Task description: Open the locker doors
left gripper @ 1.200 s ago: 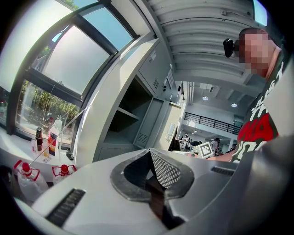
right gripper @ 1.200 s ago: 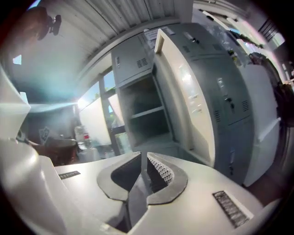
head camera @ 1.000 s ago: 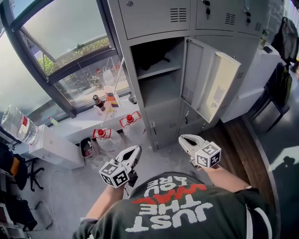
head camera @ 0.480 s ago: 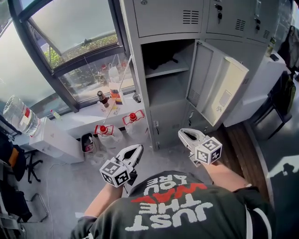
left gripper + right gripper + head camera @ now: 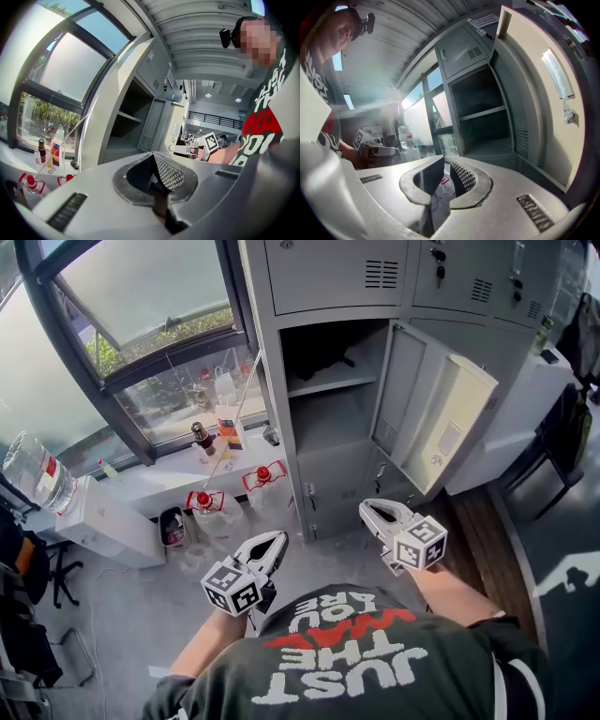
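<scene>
Two grippers hover low before the person's torso, both well apart from the grey locker bank (image 5: 274,381) ahead and touching nothing. The left gripper (image 5: 277,539) points toward the floor near the bank's foot; in its own view its jaws meet at the tips, pressed together with nothing between them. The right gripper (image 5: 365,510) points toward the lower lockers; its own view shows its jaws parted by only a narrow slit, empty, with blurred background showing through the gap. One locker door (image 5: 441,418) of the middle row stands swung wide on its right-hand hinges, its pale inner face turned toward the person, a small latch visible on it. Behind it the open compartment (image 5: 328,404) shows a single shelf (image 5: 323,379), with something dark lying on the shelf that is too dim to name. The vented upper door (image 5: 337,273) above the compartment is closed, and so is the lower door (image 5: 333,486) beneath it. Left of the bank, beneath the window (image 5: 141,306), two red-capped water jugs (image 5: 204,509) sit on the floor, and a dark bottle (image 5: 199,439) stands on the sill.
</scene>
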{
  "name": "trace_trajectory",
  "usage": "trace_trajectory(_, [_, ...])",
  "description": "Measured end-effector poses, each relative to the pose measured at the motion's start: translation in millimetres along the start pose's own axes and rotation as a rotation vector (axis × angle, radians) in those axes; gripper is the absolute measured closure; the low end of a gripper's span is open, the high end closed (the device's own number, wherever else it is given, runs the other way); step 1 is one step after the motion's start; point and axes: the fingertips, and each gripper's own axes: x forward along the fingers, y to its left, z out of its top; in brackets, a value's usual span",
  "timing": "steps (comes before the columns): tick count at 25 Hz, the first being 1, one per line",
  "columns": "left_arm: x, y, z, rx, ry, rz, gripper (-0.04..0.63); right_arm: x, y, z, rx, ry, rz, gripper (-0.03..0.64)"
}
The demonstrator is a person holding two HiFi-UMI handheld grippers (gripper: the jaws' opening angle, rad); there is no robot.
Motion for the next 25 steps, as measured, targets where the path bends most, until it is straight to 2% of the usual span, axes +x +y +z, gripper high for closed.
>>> trace_trajectory(7, [24.6,-11.3,-5.2,-0.004,0.0,-0.014,0.589,-12.2,-18.7,7.8,-0.014,-0.012,-0.004,0.557])
trace_trajectory(10, [42.5,-24.5,-6.0,0.009,0.014,-0.005,0.589,-21.1,-27.7,8.4,-0.036,-0.022,0.025,0.557])
trace_trajectory(13, [65.7,-45.8,-7.6,0.053,0.043,0.014,0.589,-37.7,-44.1,3.7,-0.052,-0.033,0.071,0.557])
trace_trajectory(19, [154.0,-105.3,-13.2,0.087,0.038,0.088,0.589,-104.5,-114.7,-12.8,-0.056,-0.029,0.163,0.557])
trace_trajectory(22, [211.7,-144.0,-22.7,0.062,0.006,0.136,0.589,-143.9,-156.0,-22.2,-0.075,-0.01,0.22,0.557])
trace_trajectory(25, [268.8,-183.6,-44.2,0.016,0.019,0.162,0.589,-180.0,-201.8,-28.3,-0.082,-0.003,0.263,0.557])
